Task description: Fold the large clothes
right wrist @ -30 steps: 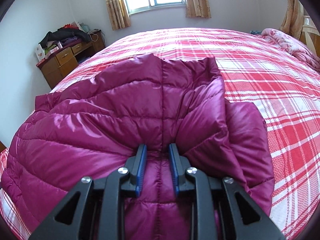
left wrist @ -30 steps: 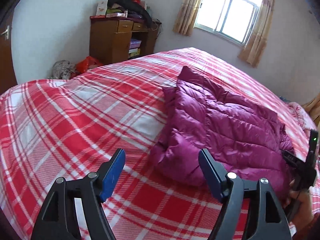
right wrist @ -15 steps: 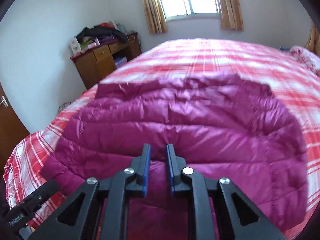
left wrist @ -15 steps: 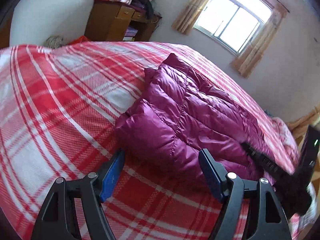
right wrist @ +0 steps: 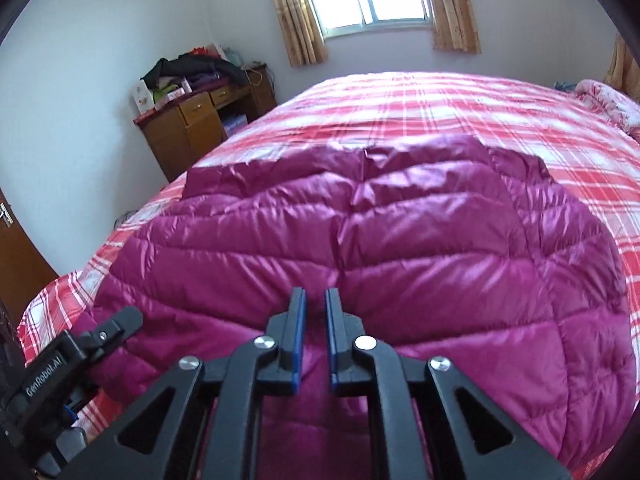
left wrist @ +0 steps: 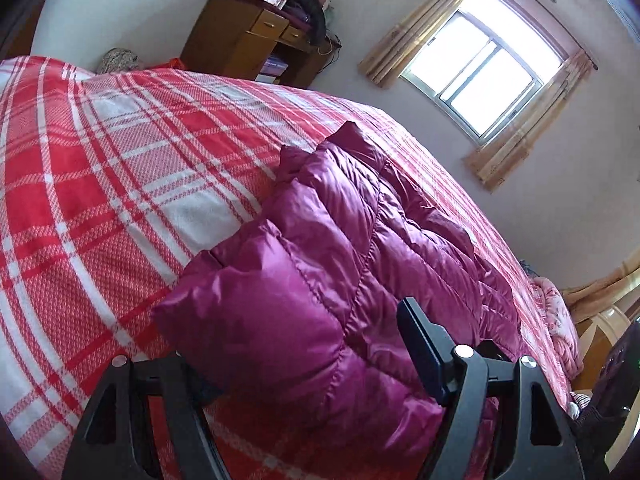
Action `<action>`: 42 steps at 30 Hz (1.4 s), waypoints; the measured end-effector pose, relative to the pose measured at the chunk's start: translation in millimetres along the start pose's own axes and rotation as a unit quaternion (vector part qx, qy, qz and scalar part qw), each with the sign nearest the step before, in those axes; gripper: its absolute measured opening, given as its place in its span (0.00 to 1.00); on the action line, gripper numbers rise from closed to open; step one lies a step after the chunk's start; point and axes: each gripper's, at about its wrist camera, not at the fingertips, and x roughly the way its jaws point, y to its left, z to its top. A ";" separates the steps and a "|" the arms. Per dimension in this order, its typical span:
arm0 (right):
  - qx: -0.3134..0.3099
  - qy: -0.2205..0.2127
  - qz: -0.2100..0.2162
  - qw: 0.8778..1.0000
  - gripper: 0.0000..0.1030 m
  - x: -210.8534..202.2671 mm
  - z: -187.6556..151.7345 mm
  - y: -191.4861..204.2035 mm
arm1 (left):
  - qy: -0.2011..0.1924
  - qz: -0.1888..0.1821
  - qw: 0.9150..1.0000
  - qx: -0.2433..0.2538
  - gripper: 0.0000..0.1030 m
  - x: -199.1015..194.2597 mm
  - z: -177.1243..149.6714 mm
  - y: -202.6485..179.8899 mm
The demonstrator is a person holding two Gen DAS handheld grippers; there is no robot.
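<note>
Magenta quilted jacket (right wrist: 400, 248) lies folded on the red plaid bed (left wrist: 100, 184), filling the frame's centre. The left gripper (left wrist: 304, 344), tilted downward, straddles the jacket's near corner, fingers wide apart. The right gripper (right wrist: 315, 312) angles down over the jacket, fingers nearly together, gripping nothing.

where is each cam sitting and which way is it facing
Left wrist: on the left hand-held gripper, looking down over the magenta puffer jacket's near corner, which lies between its open jaws, toward the wooden desk and window.
Right wrist: on the right hand-held gripper, facing across the jacket toward the window; its jaws are closing, the left gripper showing at lower left.
Shared: jacket, plaid bedspread, desk, window.
</note>
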 end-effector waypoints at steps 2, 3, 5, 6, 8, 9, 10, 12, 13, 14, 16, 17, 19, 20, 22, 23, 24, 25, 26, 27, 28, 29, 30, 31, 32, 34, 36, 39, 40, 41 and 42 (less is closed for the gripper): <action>0.011 0.020 0.006 1.000 0.10 15.5 -5.5 -3.6 | -0.003 0.006 1.000 0.009 0.74 3.8 2.0 -2.3; 0.005 0.025 0.002 1.000 0.07 20.1 -8.9 -4.1 | -0.006 0.003 1.000 0.014 0.74 4.9 2.9 -4.5; 0.018 0.036 0.012 0.999 0.07 23.2 -8.1 -7.3 | -0.016 -0.006 0.999 0.036 0.65 3.4 5.2 -6.4; 0.028 0.042 0.022 0.998 0.06 24.9 -6.9 -10.4 | -0.019 -0.008 0.999 0.049 0.54 4.4 7.3 -10.7; 0.041 0.048 0.035 0.997 0.06 26.1 -6.1 -15.9 | -0.022 -0.020 0.997 0.067 0.41 3.2 9.8 -17.9; 0.046 0.049 0.040 0.997 0.06 25.5 -6.7 -17.5 | -0.022 -0.032 0.997 0.069 0.29 2.7 12.1 -21.0; 0.055 0.052 0.047 0.996 0.06 25.6 -7.0 -19.5 | -0.019 -0.048 0.996 0.069 0.24 1.8 14.8 -23.1; 0.081 0.061 0.065 0.993 0.06 25.5 -8.8 -24.6 | -0.018 -0.075 0.995 0.070 0.16 -5.0 19.5 -25.5; 0.095 0.068 0.076 0.990 0.06 25.3 -10.2 -27.2 | -0.018 -0.085 0.994 0.072 0.15 -7.8 20.9 -28.0; 0.109 0.076 0.087 0.987 0.06 24.9 -11.8 -28.6 | -0.019 -0.097 0.992 0.076 0.14 -10.4 23.9 -31.4; 0.139 0.089 0.111 0.980 0.05 23.0 -16.8 -31.1 | -0.019 -0.120 0.989 0.087 0.12 -23.2 27.3 -35.1; 0.154 0.094 0.121 0.976 0.05 21.1 -20.9 -30.7 | -0.018 -0.129 0.987 0.091 0.12 -29.4 29.0 -36.3; 0.178 0.110 0.147 0.967 0.05 18.4 -30.1 -22.7 | -0.021 -0.144 0.983 0.107 0.12 -43.5 33.6 -39.9; 0.183 0.120 0.163 0.962 0.05 18.3 -35.2 -12.8 | -0.024 -0.147 0.981 0.122 0.12 -51.6 32.8 -41.7; 0.187 0.135 0.197 0.953 0.05 19.7 -44.5 8.6 | -0.039 -0.150 0.974 0.168 0.12 -73.9 35.1 -50.4; 0.190 0.145 0.222 0.945 0.05 21.2 -50.3 21.7 | -0.043 -0.149 0.970 0.189 0.12 -83.2 34.8 -54.5; 0.194 0.156 0.250 0.936 0.05 23.0 -56.0 33.5 | -0.047 -0.144 0.966 0.210 0.12 -91.3 34.2 -58.1; 0.198 0.165 0.272 0.927 0.04 24.4 -59.7 42.3 | -0.049 -0.137 0.964 0.225 0.12 -94.0 35.4 -60.8; 0.200 0.171 0.288 0.921 0.04 24.3 -61.8 48.9 | -0.051 -0.129 0.960 0.243 0.12 -98.6 34.4 -63.5; 0.195 0.169 0.292 0.921 0.04 21.3 -61.2 51.9 | -0.054 -0.124 0.956 0.260 0.12 -104.4 32.6 -65.9; 0.188 0.164 0.291 0.923 0.06 17.1 -59.3 51.8 | -0.057 -0.125 0.953 0.271 0.12 -108.8 31.8 -66.8; 0.184 0.156 0.294 0.925 0.09 10.3 -56.2 47.9 | -0.058 -0.132 0.950 0.279 0.12 -112.5 31.7 -68.0; 0.185 0.148 0.300 0.924 0.11 2.7 -52.6 40.2 | -0.059 -0.139 0.946 0.286 0.12 -115.6 30.3 -70.1; 0.187 0.138 0.302 0.924 0.11 -5.7 -49.3 31.8 | -0.059 -0.142 0.944 0.293 0.12 -116.6 28.8 -72.1; 0.186 0.123 0.296 0.929 0.11 -17.3 -44.9 20.2 | -0.060 -0.142 0.939 0.307 0.12 -117.0 23.2 -78.6; 0.185 0.089 0.268 0.941 0.11 -41.5 -38.0 -7.8 | -0.057 -0.142 0.928 0.340 0.12 -113.7 9.7 -91.4; 0.192 0.055 0.238 0.950 0.11 -67.1 -35.4 -42.4 | -0.044 -0.148 0.916 0.370 0.12 -105.1 -5.2 -104.8; 0.198 0.014 0.176 0.964 0.11 -100.8 -38.2 -89.5 | -0.024 -0.160 0.895 0.416 0.12 -95.0 -33.5 -124.3; 0.201 0.004 0.160 0.967 0.12 -109.6 -40.3 -102.9 | -0.015 -0.162 0.888 0.429 0.12 -91.1 -42.6 -128.6; 0.204 -0.004 0.145 0.968 0.12 -118.0 -43.0 -116.1 | -0.005 -0.163 0.882 0.443 0.12 -86.6 -52.6 -133.4; 0.207 -0.010 0.132 0.969 0.12 -125.1 -46.0 -128.0 | 0.007 -0.164 0.875 0.455 0.12 -84.1 -63.8 -137.1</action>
